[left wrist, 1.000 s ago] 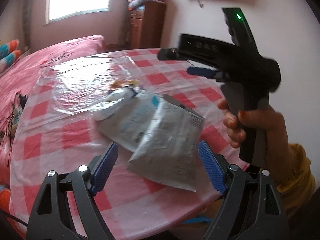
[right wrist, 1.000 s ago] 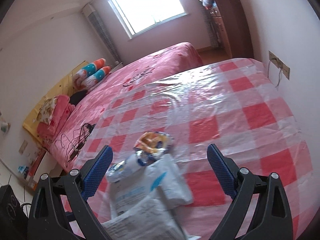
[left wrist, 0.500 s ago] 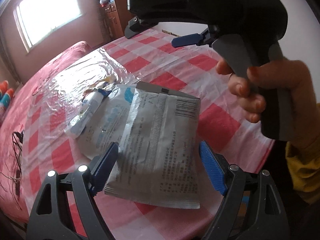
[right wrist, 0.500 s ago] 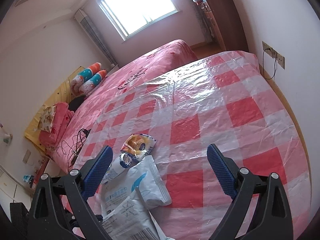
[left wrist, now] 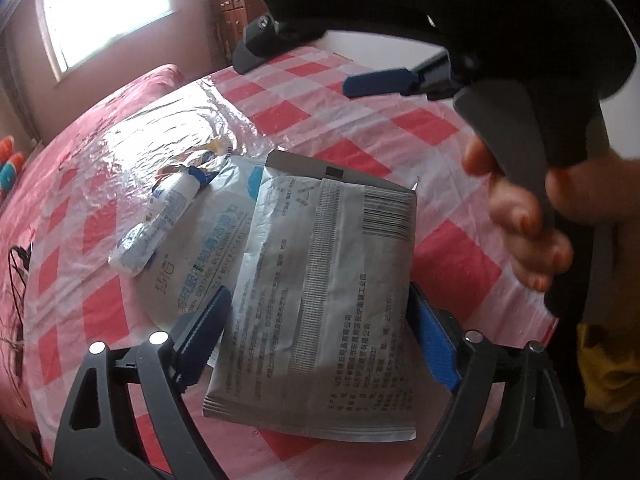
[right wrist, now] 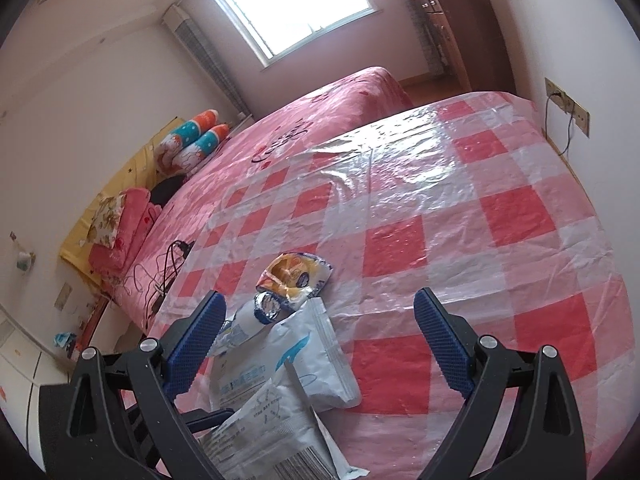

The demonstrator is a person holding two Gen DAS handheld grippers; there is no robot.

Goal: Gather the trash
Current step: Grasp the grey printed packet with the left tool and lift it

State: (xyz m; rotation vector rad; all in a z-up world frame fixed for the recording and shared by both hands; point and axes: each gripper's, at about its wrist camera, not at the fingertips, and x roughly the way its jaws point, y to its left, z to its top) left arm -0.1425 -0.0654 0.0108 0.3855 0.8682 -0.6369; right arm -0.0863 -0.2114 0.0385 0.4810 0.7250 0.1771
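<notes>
Two flat pouches lie overlapped near the bench's (right wrist: 460,216) near edge, and the upper one, a grey printed sachet (left wrist: 320,288), is what the coming move turns on. Seen from the left wrist, it sits directly between the left tongs (left wrist: 316,340), its long axis running away from them toward the middle of the bench, its short width spanning nearly the whole gap. The left tongs stand wide, each blue pad just outside a long edge of the sachet; whether either pad brushes the foil I cannot tell, but nothing is pinched. So a plain closing would, I judge, meet the sachet across its width and buckle it upward instead of lifting it clean.

Under it, angled off to the left, lies the white pouch with blue lettering (left wrist: 208,248), and on that a small crumpled tube-like wrapper (left wrist: 156,228). Farther in, a yellow snack wrapper (right wrist: 294,276) touches the white pouch's far end.

The right tongs (right wrist: 320,340) are also wide and hold nothing; they hover higher, with the pile lying low and to their left, so the left hand is plainly the nearer. A person's hand (left wrist: 524,216) grips the right handle, at the bench's right edge.
</notes>
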